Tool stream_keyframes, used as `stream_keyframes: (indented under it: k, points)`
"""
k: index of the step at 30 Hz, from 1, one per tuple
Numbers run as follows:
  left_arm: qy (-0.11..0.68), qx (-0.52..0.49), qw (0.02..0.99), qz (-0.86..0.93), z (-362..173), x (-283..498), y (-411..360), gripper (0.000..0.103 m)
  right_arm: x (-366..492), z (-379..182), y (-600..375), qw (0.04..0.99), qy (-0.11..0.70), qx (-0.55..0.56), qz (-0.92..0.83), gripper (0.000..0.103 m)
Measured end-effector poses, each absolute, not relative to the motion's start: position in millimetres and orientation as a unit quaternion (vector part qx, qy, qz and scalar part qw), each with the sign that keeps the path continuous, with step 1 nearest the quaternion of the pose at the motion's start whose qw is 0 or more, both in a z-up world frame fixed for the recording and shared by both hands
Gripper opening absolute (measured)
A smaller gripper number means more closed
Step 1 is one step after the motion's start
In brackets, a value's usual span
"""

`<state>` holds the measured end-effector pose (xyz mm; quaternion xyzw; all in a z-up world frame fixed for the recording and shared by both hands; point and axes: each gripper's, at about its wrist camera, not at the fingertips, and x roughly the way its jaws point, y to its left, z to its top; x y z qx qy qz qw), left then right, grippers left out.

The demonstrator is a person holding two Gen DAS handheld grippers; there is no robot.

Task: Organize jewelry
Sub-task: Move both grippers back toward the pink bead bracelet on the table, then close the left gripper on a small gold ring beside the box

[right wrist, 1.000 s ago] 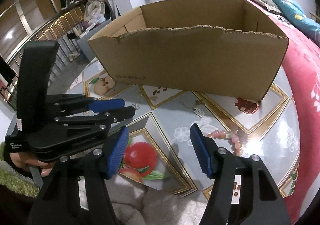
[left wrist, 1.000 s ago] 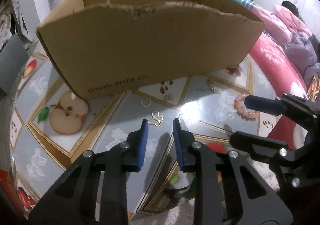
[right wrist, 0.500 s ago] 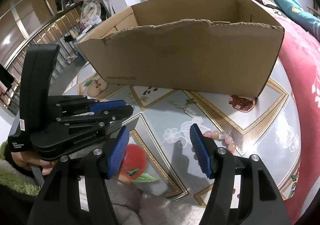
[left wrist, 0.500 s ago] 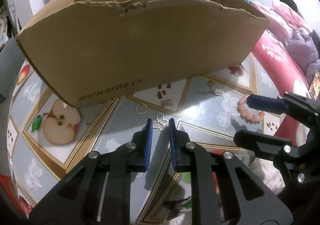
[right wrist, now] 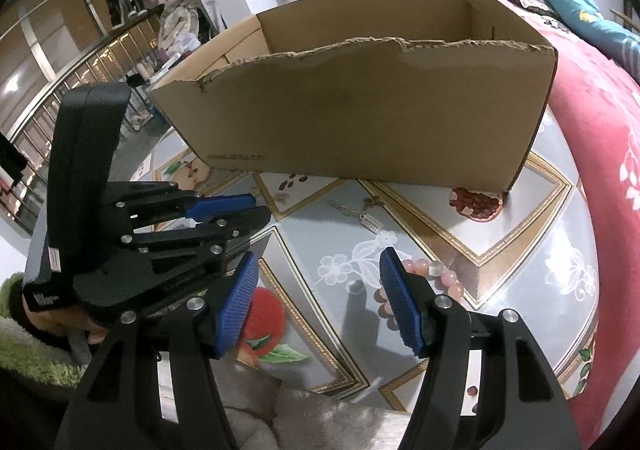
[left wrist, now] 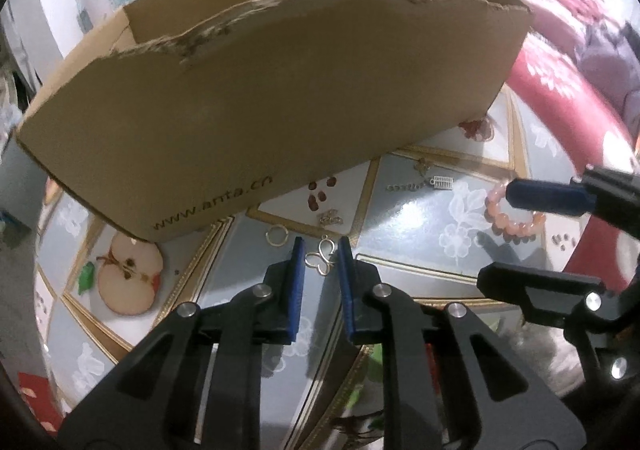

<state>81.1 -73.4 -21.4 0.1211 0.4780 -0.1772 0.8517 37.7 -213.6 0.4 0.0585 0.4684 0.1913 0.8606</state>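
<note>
Left gripper (left wrist: 321,254): jaws narrowly apart, flanking a gold butterfly pendant (left wrist: 321,259) that lies on the table; contact with the pads cannot be confirmed. A gold ring (left wrist: 277,237) lies just ahead and left of the tips, a silver chain with tag (left wrist: 422,185) further ahead to the right. Right gripper (right wrist: 316,270): jaws wide apart, holding nothing, with a pink bead bracelet (right wrist: 434,274) just beside its right finger. Cardboard box (right wrist: 360,110), open-topped with a torn front edge, stands ahead of both grippers. Surface: glossy tablecloth (right wrist: 532,262) printed with fruit and gold-bordered panels. Room: red floral bedding (right wrist: 600,138) to the right, railing and hanging clothes (right wrist: 132,6) to the left.
</note>
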Motion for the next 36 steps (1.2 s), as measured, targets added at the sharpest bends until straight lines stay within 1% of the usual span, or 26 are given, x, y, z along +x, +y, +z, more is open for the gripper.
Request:
stream_keyframes:
  k: [13, 24, 26, 36]
  points:
    - [0.476, 0.121, 0.852, -0.182, -20, 81, -80, 0.015, 33, 6, -214, 0.866, 0.459, 0.058, 0.193, 0.062]
    - [0.474, 0.107, 0.853, -0.19, -21, 79, -68, 0.015, 35, 7, -220, 0.867, 0.456, 0.065, 0.191, 0.062]
    - [0.473, 0.102, 0.853, -0.193, -20, 78, -66, 0.006, 35, 8, -220, 0.868, 0.455, 0.064, 0.19, 0.062]
    - [0.475, 0.078, 0.852, -0.207, -18, 71, -50, 0.005, 38, 6, -222, 0.866, 0.459, 0.069, 0.188, 0.062]
